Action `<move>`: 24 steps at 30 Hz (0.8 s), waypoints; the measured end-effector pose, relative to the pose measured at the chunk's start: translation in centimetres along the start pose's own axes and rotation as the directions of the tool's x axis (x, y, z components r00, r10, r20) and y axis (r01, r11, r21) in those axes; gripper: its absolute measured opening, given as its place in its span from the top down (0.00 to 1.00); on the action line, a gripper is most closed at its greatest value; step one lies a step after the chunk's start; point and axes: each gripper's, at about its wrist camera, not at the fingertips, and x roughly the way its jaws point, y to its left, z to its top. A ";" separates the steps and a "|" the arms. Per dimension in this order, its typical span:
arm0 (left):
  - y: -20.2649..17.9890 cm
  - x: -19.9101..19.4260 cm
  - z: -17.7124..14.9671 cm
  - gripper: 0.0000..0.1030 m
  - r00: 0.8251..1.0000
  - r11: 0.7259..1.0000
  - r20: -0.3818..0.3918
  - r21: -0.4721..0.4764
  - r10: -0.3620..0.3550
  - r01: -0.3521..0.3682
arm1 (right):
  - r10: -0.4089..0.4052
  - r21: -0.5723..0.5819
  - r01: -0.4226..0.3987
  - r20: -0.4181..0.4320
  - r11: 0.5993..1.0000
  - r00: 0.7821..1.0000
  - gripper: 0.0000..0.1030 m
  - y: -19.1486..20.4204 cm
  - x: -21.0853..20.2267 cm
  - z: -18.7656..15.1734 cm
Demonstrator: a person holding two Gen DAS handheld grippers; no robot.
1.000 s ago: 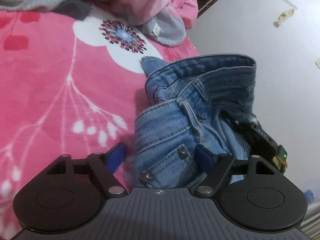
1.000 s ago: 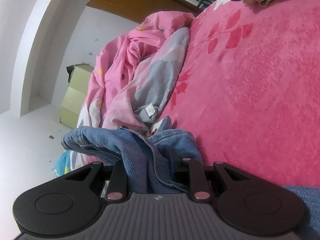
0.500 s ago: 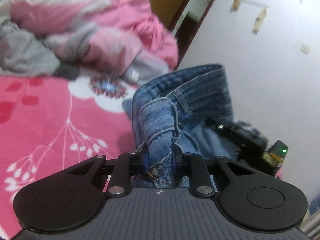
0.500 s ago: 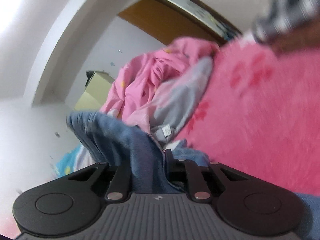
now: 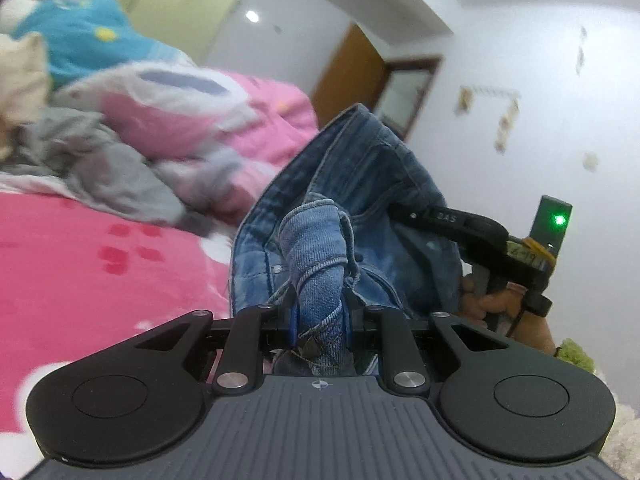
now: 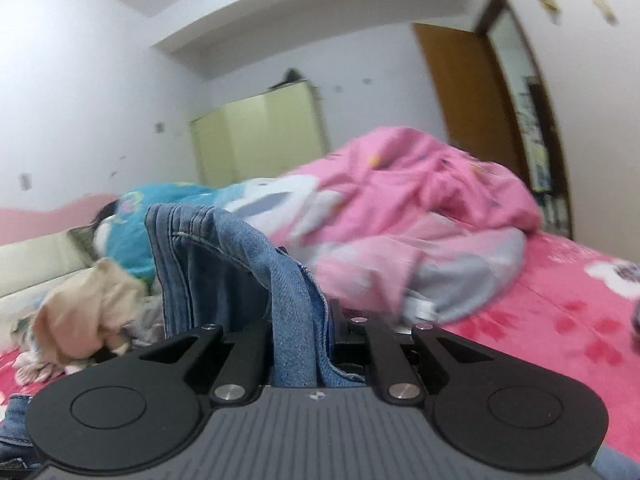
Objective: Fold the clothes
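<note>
Both grippers are clamped on the jeans (image 5: pixel 360 184), which hang up off the bed btwn the two hands. Left gripper (image 5: pixel 320 322) has its jaws narrow, pinching a bunched fold of denim w/ a seam running across it; right gripper (image 6: pixel 302 344) is likewise nipped tight on a hanging strip of the same denim. Two grip points on one garment looks like the way to get it spread & squared before laying it flat for a fold, I'd judge. In the left view the right-hand tool shows at the far side of the waistband, green light on, person's hand (image 5: pixel 504 312) wrapped round its handle.

Round about: pink bedspread (image 5: pixel 100 272) below, a heap of pink quilt (image 6: pixel 420 208) & grey cloth (image 5: pixel 112 172) further back, beige garment (image 6: pixel 88 312), blue plush-looking thing (image 5: pixel 88 40). That heap crowds the far part of the bed, so the open pink patch nearer looks the only clear spot to lay them
</note>
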 end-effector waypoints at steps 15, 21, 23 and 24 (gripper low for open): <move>8.7 -9.2 3.8 0.82 0.910 0.944 0.256 -0.044 0.327 -0.327 | 0.337 -0.203 -0.353 -0.113 0.913 0.935 0.91 22.0 14.4 1.2; 14.0 -9.5 3.6 0.82 0.847 0.863 0.164 -0.092 0.506 -0.497 | 0.384 -0.211 -0.451 -0.294 0.867 0.875 0.91 28.3 23.1 -4.9; 15.9 -8.9 3.0 0.81 0.821 0.825 0.091 -0.118 0.563 -0.552 | 0.377 -0.201 -0.470 -0.373 0.859 0.848 0.91 29.3 26.0 -7.7; 16.8 -8.6 2.7 0.80 0.809 0.808 0.055 -0.127 0.585 -0.576 | 0.367 -0.196 -0.478 -0.422 0.856 0.829 0.90 29.7 27.5 -9.3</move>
